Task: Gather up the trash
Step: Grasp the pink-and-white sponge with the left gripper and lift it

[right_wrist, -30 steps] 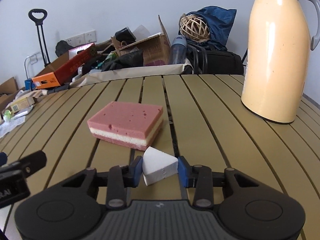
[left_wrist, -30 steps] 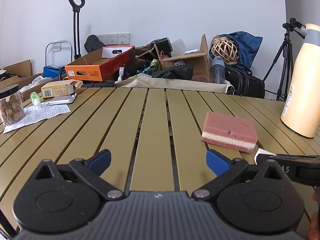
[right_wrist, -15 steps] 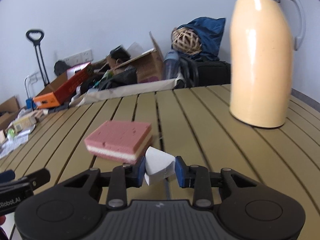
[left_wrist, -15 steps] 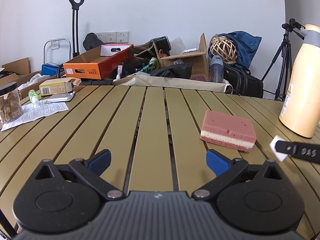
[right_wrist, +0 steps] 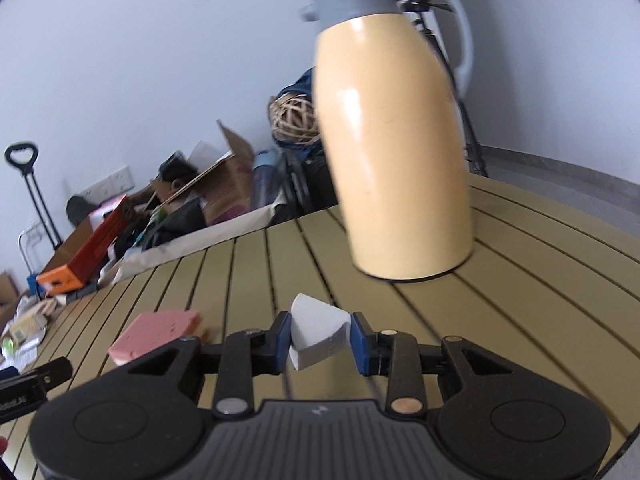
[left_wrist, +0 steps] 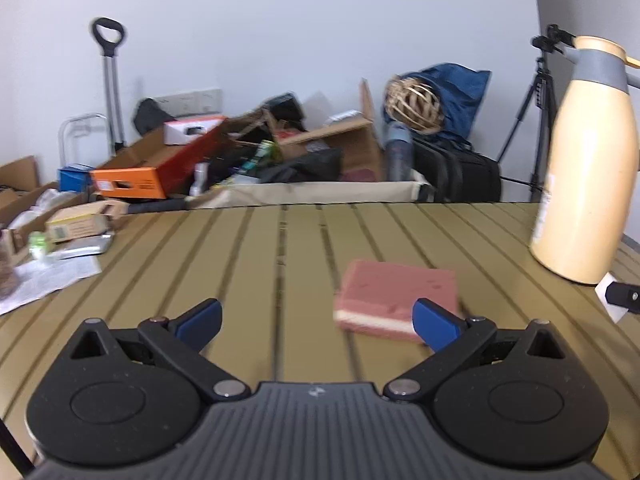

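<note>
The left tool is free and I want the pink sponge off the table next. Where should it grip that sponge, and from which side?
Grip the pink sponge across its short width, pads on the two long side faces. It lies flat on the slatted table, a low layered block, so come in low from the near side. The left tool stands open and looks wide enough, though the blur leaves this uncertain.

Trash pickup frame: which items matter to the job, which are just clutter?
In the job:
- right gripper, shut on the white foam wedge
- left gripper, open, empty

Lying about:
- pink sponge
- cream thermos jug
- slatted table
- paper leaflet
</note>
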The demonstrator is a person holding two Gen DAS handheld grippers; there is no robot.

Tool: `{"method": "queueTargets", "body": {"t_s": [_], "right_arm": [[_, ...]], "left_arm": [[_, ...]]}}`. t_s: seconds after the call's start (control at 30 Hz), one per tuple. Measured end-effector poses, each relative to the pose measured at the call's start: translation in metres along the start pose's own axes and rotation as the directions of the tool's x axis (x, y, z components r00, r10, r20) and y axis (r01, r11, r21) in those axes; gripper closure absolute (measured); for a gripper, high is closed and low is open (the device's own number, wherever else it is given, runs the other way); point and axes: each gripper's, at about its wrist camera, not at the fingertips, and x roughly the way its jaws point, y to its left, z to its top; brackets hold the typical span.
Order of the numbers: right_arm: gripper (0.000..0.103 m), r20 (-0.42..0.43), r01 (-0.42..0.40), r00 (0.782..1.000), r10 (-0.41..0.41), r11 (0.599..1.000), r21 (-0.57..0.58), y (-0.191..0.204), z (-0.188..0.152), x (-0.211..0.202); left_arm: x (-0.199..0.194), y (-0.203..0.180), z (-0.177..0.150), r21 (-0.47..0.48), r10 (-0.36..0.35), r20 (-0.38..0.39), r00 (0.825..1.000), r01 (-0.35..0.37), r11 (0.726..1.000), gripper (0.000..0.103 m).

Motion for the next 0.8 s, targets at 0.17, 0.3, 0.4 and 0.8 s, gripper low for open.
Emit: {"method": "queueTargets", "body": {"t_s": [0.17, 0.3, 0.4, 0.8], "right_arm": [[0.073, 0.022, 0.006, 1.000, -0.007, 0.999, 0.054, -0.027, 0.005, -0.008], [0.073, 0.032, 0.017, 0.999, -0.020, 0.995, 0.103, -0.048, 0.007, -0.010], [0.072, 0.036, 0.028, 0.999, -0.033, 0.992, 0.121, -0.061, 0.007, -0.012], [0.072, 0.038, 0.026, 0.999, -0.031, 0.990, 0.138, -0.073, 0.007, -0.016]], "left_arm": [[0.028, -0.027, 0.011, 0.023, -0.078, -0.058, 0.995, 0.079, 0.997, 0.000], [0.051, -0.046, 0.015, 0.056, -0.107, -0.123, 0.987, 0.115, 0.992, 0.000], [0.066, -0.055, 0.020, 0.064, -0.072, -0.139, 0.988, 0.081, 0.995, 0.000], [0.101, -0.062, 0.024, 0.109, -0.027, -0.223, 0.974, 0.053, 0.993, 0.000]]}}
